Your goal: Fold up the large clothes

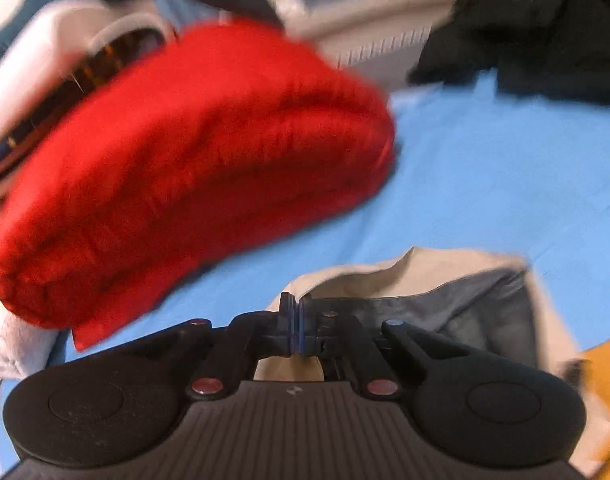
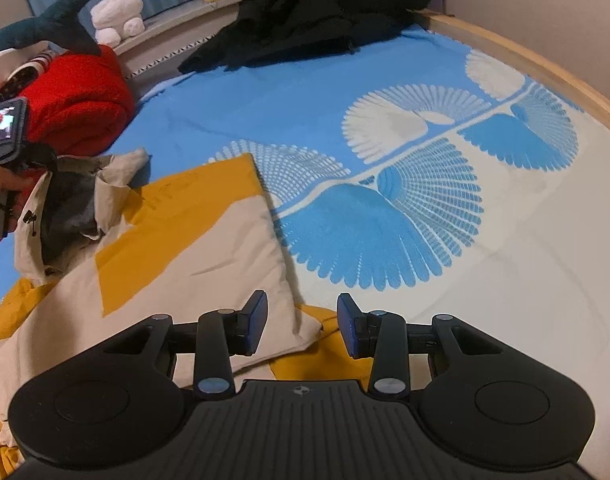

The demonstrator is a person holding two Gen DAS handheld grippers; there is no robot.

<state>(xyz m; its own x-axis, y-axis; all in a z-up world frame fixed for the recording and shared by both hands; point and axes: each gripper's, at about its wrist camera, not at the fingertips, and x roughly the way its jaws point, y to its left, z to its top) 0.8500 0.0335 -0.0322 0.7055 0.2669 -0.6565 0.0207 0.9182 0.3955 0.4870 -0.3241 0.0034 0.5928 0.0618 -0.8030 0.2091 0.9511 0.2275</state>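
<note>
A beige and yellow jacket (image 2: pixel 193 236) lies on the blue patterned bedspread (image 2: pixel 297 104). Its grey-lined collar end (image 1: pixel 445 296) is lifted. My left gripper (image 1: pixel 298 320) is shut on the beige edge of that collar; it also shows at the left of the right wrist view (image 2: pixel 9 160), held by a hand. My right gripper (image 2: pixel 303 324) is open, just above the jacket's near corner, with nothing between its pads.
A folded red garment (image 1: pixel 193 168) lies to the left on the bed (image 2: pixel 77 100). A heap of black clothes (image 2: pixel 313 12) sits at the far side. Plush toys (image 2: pixel 117 14) line the sill. A wooden bed rim (image 2: pixel 545 68) runs along the right.
</note>
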